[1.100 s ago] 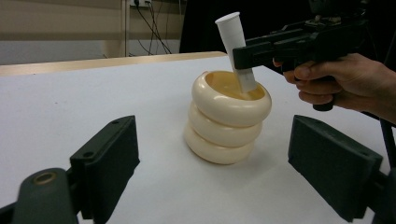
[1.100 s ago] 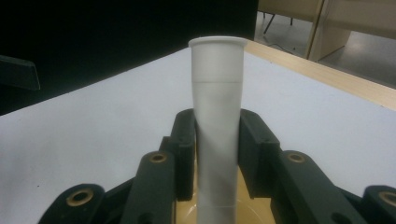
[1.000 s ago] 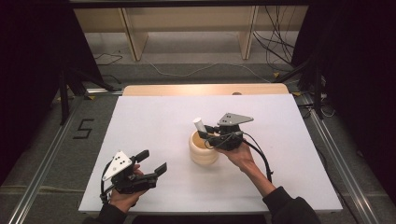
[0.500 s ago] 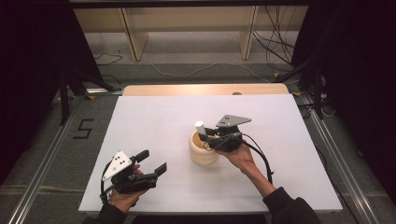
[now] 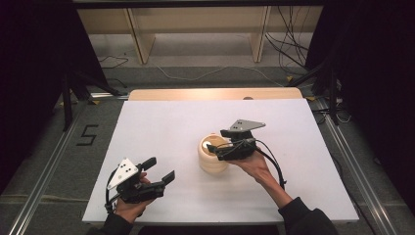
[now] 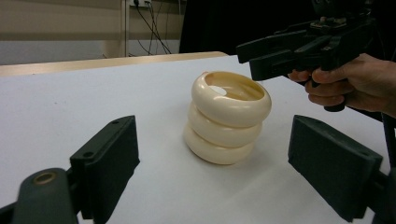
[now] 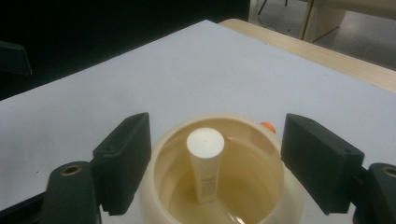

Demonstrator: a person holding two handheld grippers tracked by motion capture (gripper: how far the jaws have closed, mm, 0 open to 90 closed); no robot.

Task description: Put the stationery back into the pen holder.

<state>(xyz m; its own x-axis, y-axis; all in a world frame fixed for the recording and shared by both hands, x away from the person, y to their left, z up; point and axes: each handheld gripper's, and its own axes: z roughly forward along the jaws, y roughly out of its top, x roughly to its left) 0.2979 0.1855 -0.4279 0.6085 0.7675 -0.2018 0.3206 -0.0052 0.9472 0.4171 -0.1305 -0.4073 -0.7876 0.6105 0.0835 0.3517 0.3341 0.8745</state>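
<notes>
Right gripper view: white tube (image 7: 205, 164) upright inside cream holder (image 7: 261, 140), between open jaws.

Counts as they are showing:
- One cream, glossy, three-ringed stacked pot (image 5: 213, 156) is sitting on the white table (image 5: 161, 127), just toward 4 o'clock of centre.
- One white cylindrical tube with a flat cap (image 7: 205, 163) is standing inside it.
- Two black two-jaw grippers: left gripper (image 5: 157, 171) at 7 o'clock, right gripper (image 5: 218, 147) at the pot's 3 o'clock.
</notes>
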